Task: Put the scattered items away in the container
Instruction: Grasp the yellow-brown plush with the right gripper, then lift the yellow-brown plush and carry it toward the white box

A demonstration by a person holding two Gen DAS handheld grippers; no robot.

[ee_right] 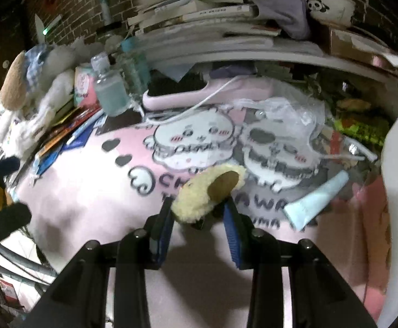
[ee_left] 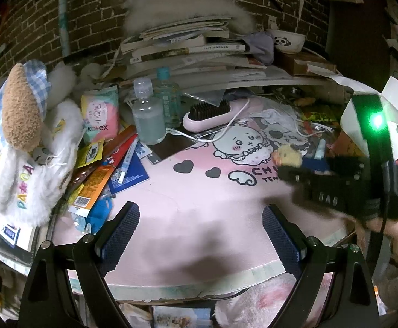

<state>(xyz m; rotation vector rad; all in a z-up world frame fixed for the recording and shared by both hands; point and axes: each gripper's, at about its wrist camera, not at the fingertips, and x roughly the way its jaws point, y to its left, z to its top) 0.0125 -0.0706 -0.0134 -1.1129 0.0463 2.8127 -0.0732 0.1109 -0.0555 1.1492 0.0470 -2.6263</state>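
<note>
My right gripper (ee_right: pixel 199 213) is shut on a small cream plush toy (ee_right: pixel 207 196) with a brown patch, held just above the pink desk mat (ee_right: pixel 89 199). The left wrist view shows the same toy (ee_left: pixel 287 156) at the tip of the right gripper (ee_left: pixel 289 165), at the right side of the mat. My left gripper (ee_left: pixel 199 229) is open and empty over the near part of the mat (ee_left: pixel 199 191). A light blue tube (ee_right: pixel 315 201) lies on the mat right of the toy. A white box (ee_left: pixel 376 120) stands at the far right.
Snack packets, pens and cards (ee_left: pixel 111 169) lie piled at the mat's left edge beside a white plush toy (ee_left: pixel 35 147). Two clear bottles (ee_left: pixel 148 114) and a pink brush (ee_left: pixel 212 114) with a white cable stand at the back. A book stack (ee_left: pixel 188 52) sits on the shelf above.
</note>
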